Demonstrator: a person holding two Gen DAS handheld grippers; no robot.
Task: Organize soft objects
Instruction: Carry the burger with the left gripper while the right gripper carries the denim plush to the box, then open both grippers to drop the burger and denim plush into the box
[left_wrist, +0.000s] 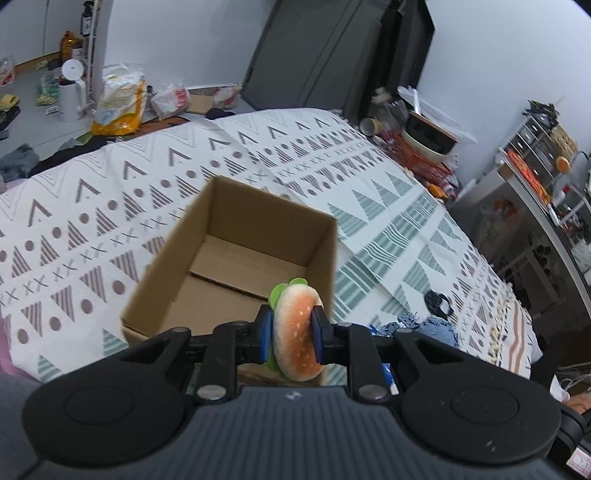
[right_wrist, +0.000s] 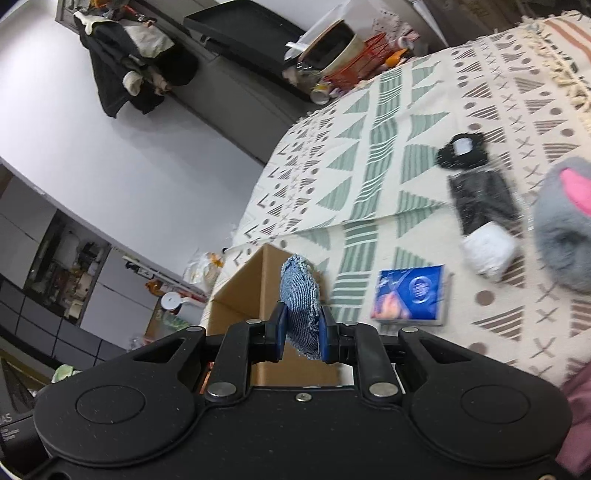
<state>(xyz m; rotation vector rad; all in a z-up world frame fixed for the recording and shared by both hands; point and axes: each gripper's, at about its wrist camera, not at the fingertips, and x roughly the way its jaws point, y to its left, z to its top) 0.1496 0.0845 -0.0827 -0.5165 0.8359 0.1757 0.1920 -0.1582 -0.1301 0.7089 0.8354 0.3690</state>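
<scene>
My left gripper (left_wrist: 293, 336) is shut on a soft toy burger (left_wrist: 297, 332), an orange bun with green lettuce, held over the near right corner of an open cardboard box (left_wrist: 192, 280) on the patterned bedspread (left_wrist: 110, 206). The box looks bare inside. My right gripper (right_wrist: 301, 332) is shut on a round denim pad (right_wrist: 300, 306), held on edge just right of the cardboard box (right_wrist: 240, 295). In the left wrist view a bit of denim (left_wrist: 436, 328) shows right of the gripper.
On the bedspread (right_wrist: 406, 110) lie a blue packet (right_wrist: 412, 295), a white soft lump (right_wrist: 487, 251), a dark cloth (right_wrist: 480, 203), a black item with a white label (right_wrist: 463, 149) and a grey plush with a pink ear (right_wrist: 569, 221). Clutter lines the bed's far edge (left_wrist: 424, 140).
</scene>
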